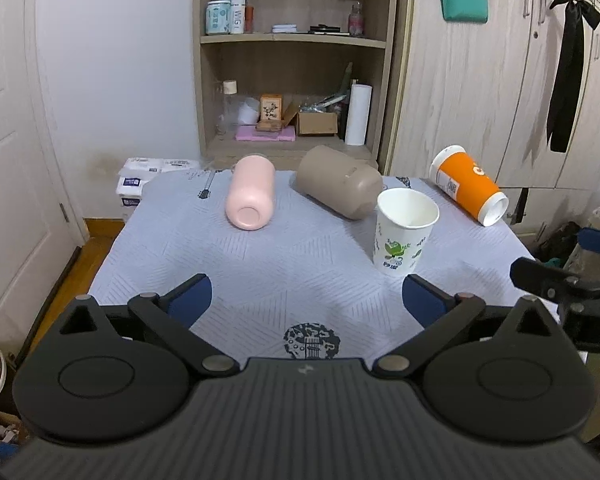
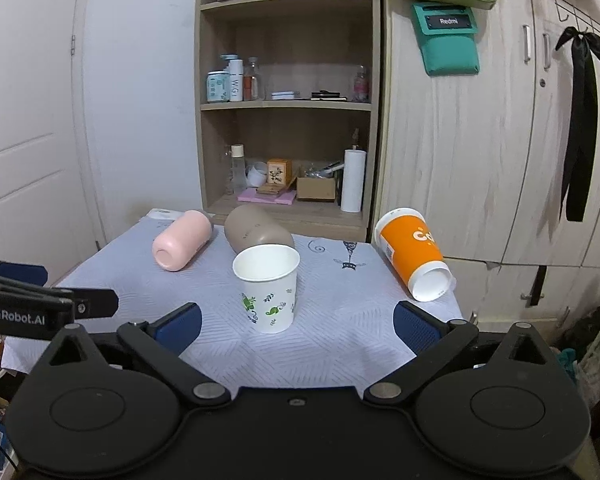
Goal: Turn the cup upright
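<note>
Orange cup [image 2: 414, 254] on side at surface [image 2: 340, 340] right edge, base toward viewer, mouth toward wardrobe [image 2: 480, 140]. Left tongs [image 1: 307, 300], right tongs [image 2: 297, 325] spread, empty.

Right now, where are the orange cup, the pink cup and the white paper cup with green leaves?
orange cup [image 2: 410, 250], right wrist view, on its orange side wall.
pink cup [image 1: 251, 188], left wrist view, on its side wall.
white paper cup [image 2: 270, 304], right wrist view, on its printed outer wall.

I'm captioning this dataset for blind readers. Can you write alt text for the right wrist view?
One white paper cup stands upright on the table; a pink cup, a taupe cup and an orange cup lie on their sides. The open right gripper hovers nearby, empty.
</note>
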